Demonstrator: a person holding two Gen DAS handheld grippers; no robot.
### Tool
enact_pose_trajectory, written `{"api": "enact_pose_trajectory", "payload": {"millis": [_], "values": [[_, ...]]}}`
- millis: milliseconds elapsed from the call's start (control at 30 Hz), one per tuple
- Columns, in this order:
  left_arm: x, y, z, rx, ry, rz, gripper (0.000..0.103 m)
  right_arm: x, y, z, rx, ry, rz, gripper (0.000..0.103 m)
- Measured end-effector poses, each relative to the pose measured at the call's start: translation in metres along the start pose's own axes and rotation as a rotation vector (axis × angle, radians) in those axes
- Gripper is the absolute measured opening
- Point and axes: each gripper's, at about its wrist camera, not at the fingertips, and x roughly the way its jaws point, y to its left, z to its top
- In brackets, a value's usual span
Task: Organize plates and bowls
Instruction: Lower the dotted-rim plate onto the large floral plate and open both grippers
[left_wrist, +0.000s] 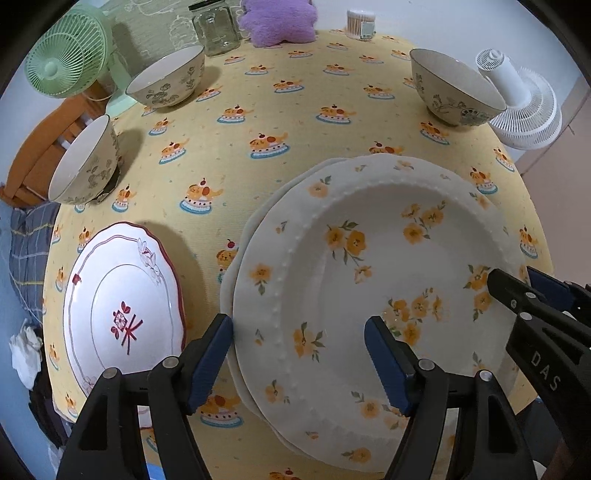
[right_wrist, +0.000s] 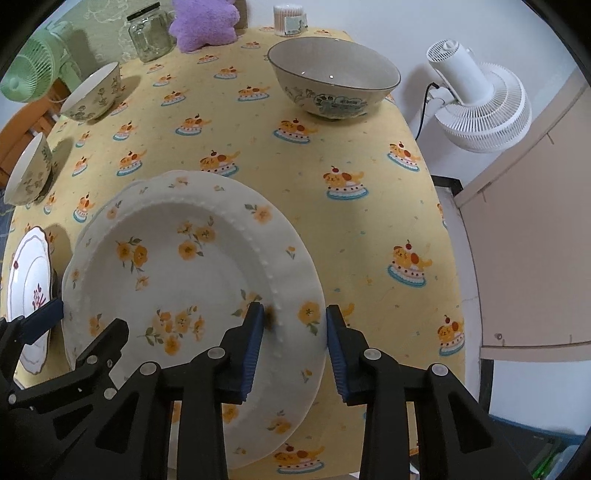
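Note:
A white plate with yellow flowers (left_wrist: 369, 266) lies on top of a second plate near the table's front edge. My left gripper (left_wrist: 299, 328) straddles its left rim: one pad touches the outer edge, the other hangs over the well, so it is open. My right gripper (right_wrist: 294, 317) is shut on the right rim of the flowered plate (right_wrist: 184, 280), one pad at the beaded ridge and one against the outer edge. A red-trimmed plate (left_wrist: 122, 314) lies to the left. Two floral bowls (left_wrist: 166, 77) (left_wrist: 85, 162) stand at the left, and a larger bowl (right_wrist: 332, 81) at the back right.
A yellow patterned cloth (left_wrist: 295, 110) covers the table. At the back stand a glass jar (left_wrist: 216, 29), a purple plush (left_wrist: 277, 20) and a cotton swab tub (left_wrist: 360, 22). A green fan (left_wrist: 66, 55) is at the left and a white fan (right_wrist: 476, 99) off the right edge.

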Motion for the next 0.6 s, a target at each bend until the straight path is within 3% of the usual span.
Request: {"api": "enact_pose_trajectory", "payload": {"millis": [300,467,533,600], "values": [[0.001,0.001,0.000,0.000,0.011,0.003,0.077,0.002,0.004,0.000,-0.002,0.010,-0.005,0.039],[-0.001,0.003,-0.003,-0.054,0.025,-0.011,0.081,0.004,-0.005,0.001,0.005,0.015,0.061,0.040],[-0.004,0.003,-0.007,-0.073,0.022,0.000,0.085,0.000,-0.009,0.003,-0.002,-0.006,0.102,0.045],[-0.009,0.002,-0.011,-0.094,0.011,0.006,0.086,-0.008,-0.009,0.005,-0.033,-0.049,0.128,0.066]]}}
